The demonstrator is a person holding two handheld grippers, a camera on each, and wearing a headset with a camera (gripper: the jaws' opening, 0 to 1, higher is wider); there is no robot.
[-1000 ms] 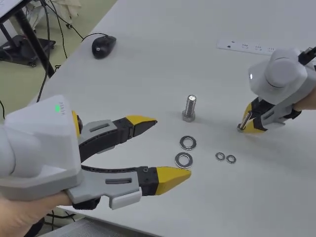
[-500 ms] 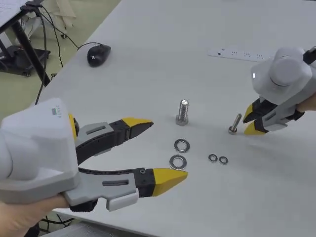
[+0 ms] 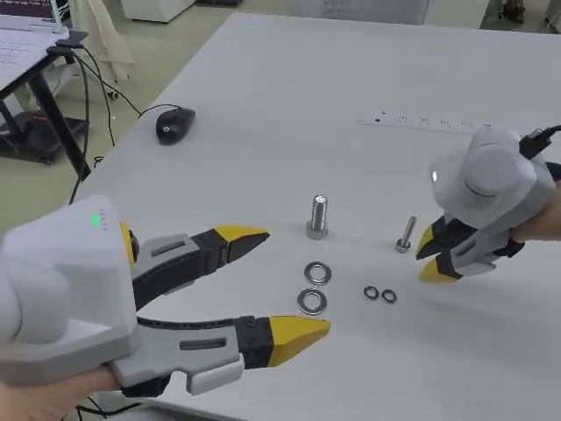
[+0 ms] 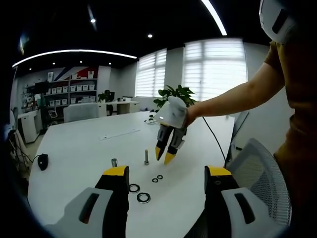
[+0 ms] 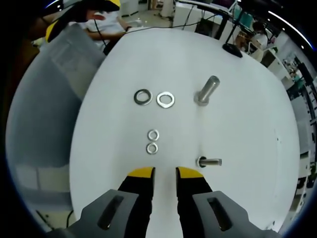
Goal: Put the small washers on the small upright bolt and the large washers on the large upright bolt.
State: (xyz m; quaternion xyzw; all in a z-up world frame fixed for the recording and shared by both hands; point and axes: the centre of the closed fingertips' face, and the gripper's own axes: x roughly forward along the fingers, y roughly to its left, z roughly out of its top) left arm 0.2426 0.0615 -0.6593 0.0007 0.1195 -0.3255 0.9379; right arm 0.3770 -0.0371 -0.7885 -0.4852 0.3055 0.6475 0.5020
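Two bolts stand upright on the white table [image 3: 263,79], well apart and both with bare shafts: the large bolt [image 3: 318,217] near the middle and the small bolt [image 3: 407,235] to its right. Just in front of the large bolt the two large washers [image 3: 317,273] lie flat on the table, one close behind the other. The two small washers [image 3: 372,292] sit side by side, almost touching, between that pair and the right gripper [image 3: 428,259]. That gripper hovers just beside the small bolt, its yellow-tipped jaws a little apart and gripping nothing. The left gripper [image 3: 294,281] hangs nearer the person, jaws spread wide and empty, its tips pointing toward the large washers. Farther back on the table lie a black mouse [image 3: 173,123] and a white power strip [image 3: 421,123].
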